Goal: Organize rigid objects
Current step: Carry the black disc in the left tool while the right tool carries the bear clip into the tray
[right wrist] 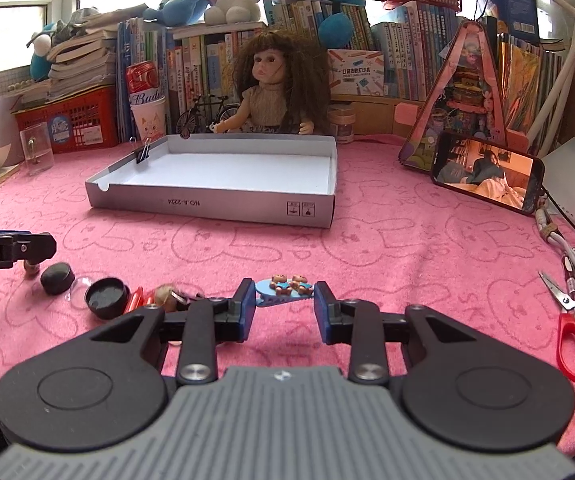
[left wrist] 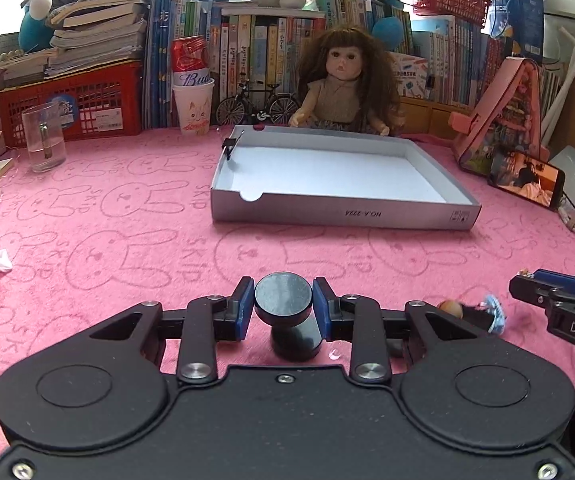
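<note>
- Left gripper (left wrist: 283, 307) clamped on black round cap (left wrist: 283, 295), flat face toward camera, lifted just off pink cloth (left wrist: 127, 240).
- Right gripper (right wrist: 285, 307) pinched on blue bear clip (right wrist: 285, 289), long axis running pad to pad.
- I judge pick step done; next, carry both forward to grey box (right wrist: 215, 204).
- More pieces near right gripper's left.
</note>
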### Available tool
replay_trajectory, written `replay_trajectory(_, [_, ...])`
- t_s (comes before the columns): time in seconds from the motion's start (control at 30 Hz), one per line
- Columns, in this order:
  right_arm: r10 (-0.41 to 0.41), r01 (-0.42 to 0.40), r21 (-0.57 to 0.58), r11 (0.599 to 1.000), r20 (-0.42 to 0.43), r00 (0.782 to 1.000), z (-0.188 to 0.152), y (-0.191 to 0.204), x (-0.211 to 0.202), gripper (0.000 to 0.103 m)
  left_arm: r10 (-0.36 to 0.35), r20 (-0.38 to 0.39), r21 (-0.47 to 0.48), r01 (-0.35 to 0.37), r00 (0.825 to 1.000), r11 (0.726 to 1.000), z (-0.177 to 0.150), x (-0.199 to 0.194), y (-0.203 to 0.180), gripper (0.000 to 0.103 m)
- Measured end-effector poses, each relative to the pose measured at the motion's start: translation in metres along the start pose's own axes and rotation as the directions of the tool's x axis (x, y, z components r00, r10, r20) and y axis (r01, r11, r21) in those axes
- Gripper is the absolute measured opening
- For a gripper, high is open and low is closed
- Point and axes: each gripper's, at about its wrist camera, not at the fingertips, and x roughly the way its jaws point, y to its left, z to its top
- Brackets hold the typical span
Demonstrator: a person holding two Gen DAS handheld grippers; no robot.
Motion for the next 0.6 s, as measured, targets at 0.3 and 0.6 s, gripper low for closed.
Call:
replay_trajectory(0.3, [-0.021, 0.02, 0.027, 0.999, 0.022, 1.0, 0.019, -0.001, 0.011, 0.036, -0.019, 0.002, -0.008, 0.019, 1.0, 1.0, 0.023, 0.013, -0.005, 0.03])
replay_trajectory(0.6, [-0.008, 0.005, 0.064, 0.998, 0.043, 0.999, 0.044, -0.004, 0.028, 0.036, -0.03, 0.002, -0.011, 0.03, 1.0, 0.999, 0.044, 0.026, -0.006, 0.03])
